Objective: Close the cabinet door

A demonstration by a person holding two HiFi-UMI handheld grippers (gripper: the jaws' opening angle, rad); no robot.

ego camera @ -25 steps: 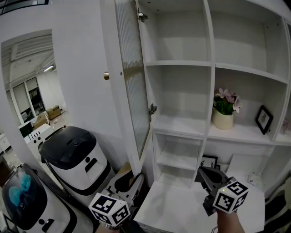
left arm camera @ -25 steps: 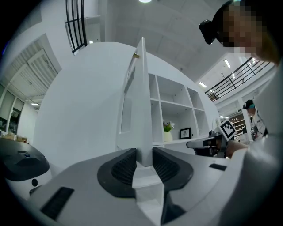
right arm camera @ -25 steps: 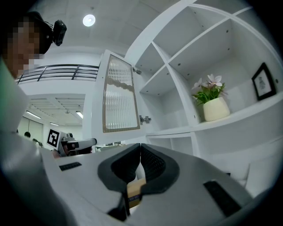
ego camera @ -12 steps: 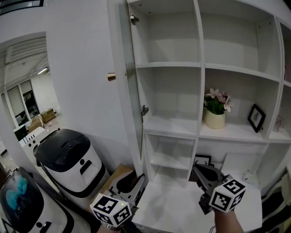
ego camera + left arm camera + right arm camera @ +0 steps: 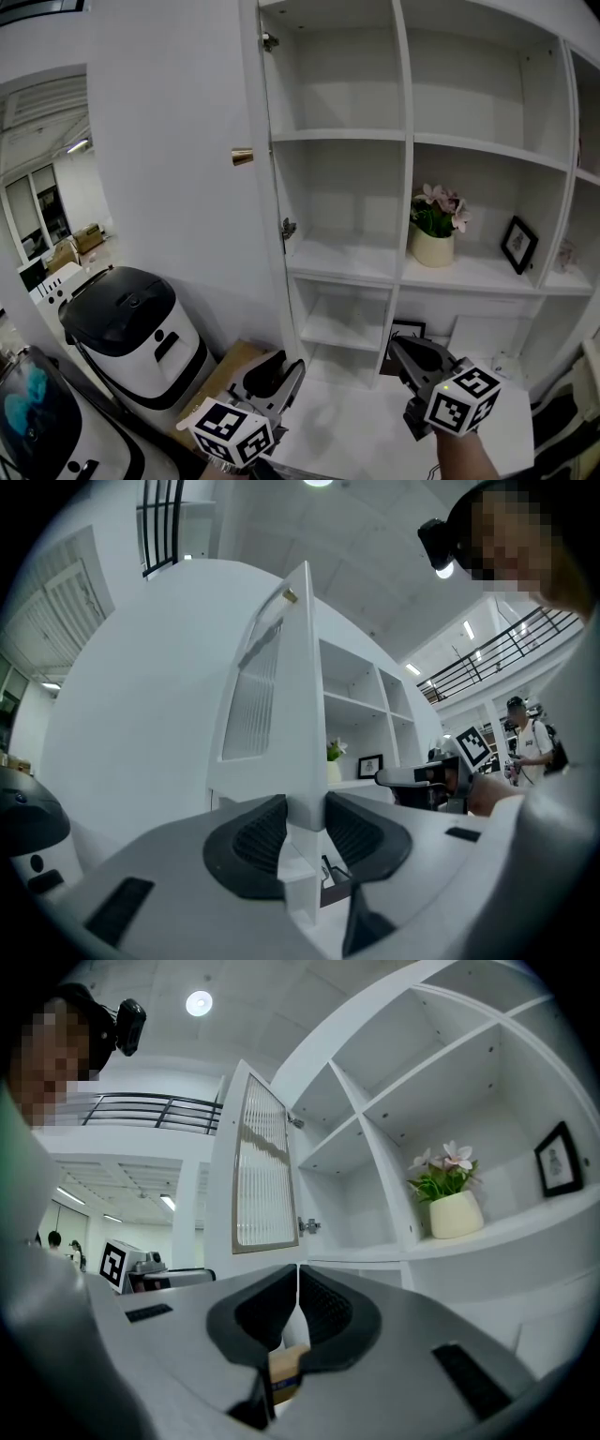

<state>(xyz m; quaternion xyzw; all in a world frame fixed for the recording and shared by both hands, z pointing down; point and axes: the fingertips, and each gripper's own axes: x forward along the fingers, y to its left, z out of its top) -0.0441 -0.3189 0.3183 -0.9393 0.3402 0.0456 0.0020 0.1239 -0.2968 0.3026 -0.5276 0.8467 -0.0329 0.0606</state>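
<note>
The left gripper (image 5: 277, 375) has its jaws spread, having just opened wider. The lower edge of the open cabinet door (image 5: 305, 714) stands between them but is not clearly pinched, so a push could slide off and leave the door ajar. Further right, the right gripper (image 5: 398, 349), jaws together and empty, sits before the cabinet (image 5: 403, 187), where the swinging door may strike it.

No legible text, label, brand or number in view.
</note>
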